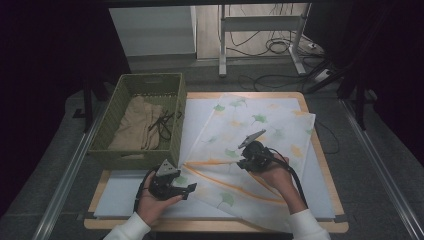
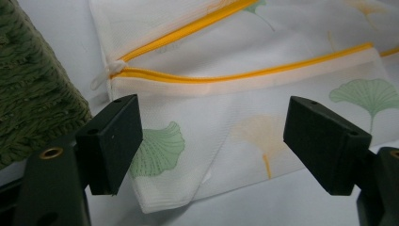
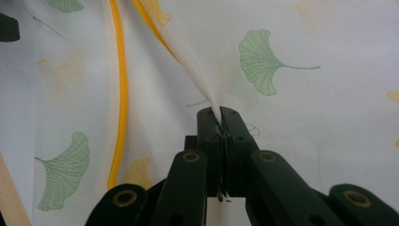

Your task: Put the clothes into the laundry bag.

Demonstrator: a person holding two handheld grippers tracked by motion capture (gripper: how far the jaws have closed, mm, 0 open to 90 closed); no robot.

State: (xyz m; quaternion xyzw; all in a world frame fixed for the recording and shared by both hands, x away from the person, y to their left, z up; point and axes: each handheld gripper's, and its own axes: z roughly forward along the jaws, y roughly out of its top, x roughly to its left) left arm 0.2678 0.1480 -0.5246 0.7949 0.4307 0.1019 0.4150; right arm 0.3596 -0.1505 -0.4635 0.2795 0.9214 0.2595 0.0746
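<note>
Item: mesh laundry bag point(image 1: 250, 145), centre-right of table point(image 1: 320, 220), light, limp, slippery | Right tongs point(image 3: 221, 123): clamped on a pinched fold | Left tongs point(image 2: 211, 141): apart over near-left corner | You: grip seams or zipper tape point(image 2: 244, 73).

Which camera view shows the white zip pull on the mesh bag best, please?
The left gripper view: the zip pull lies close and sharp where the orange zip lines meet. In the high view it is too small to tell; the right gripper view gives just zip lines.
</note>
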